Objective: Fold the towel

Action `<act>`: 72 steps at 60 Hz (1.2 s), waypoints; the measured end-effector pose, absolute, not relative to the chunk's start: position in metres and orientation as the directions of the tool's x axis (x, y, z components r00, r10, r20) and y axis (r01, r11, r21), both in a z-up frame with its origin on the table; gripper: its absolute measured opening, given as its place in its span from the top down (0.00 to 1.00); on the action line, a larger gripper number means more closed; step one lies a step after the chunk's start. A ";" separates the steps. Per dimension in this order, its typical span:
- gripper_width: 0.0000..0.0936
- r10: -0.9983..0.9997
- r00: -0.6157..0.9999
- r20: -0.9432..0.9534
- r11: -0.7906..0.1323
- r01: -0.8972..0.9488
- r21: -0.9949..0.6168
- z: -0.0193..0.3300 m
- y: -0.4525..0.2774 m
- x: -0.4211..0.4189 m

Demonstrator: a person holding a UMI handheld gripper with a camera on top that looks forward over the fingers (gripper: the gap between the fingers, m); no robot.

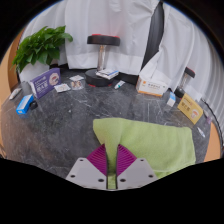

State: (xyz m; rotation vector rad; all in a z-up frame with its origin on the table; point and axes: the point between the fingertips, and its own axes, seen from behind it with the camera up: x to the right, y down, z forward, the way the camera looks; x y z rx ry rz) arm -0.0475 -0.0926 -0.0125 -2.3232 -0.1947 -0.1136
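On the dark counter (60,125) (cluttered behind), the green towel (150,142) is pinched by the nearly closed gripper (112,163), its edge held for 1 fold.

One view rides the gripper, looking forward and down over its fingers (101,160) across the near table (70,115)

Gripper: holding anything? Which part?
Yes. The gripper is shut on the towel's near edge, its pads pinching the cloth.
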 end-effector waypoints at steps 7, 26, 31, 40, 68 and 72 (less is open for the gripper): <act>0.92 0.122 0.991 0.049 -0.671 0.119 -0.732 0.022 -0.099 -0.066; 0.92 0.105 0.951 -0.292 -0.567 -0.184 -0.803 0.145 -0.088 -0.018; 0.92 0.033 0.967 -0.253 -0.607 -0.182 -0.774 0.109 -0.080 0.033; 0.80 -0.047 0.978 -0.205 -0.649 -0.186 -0.738 0.052 -0.077 0.104; 0.09 -0.146 0.987 0.065 -0.577 -0.032 -0.816 0.124 -0.138 0.209; 0.10 -0.138 0.988 0.075 -0.566 -0.016 -0.824 0.145 -0.163 0.194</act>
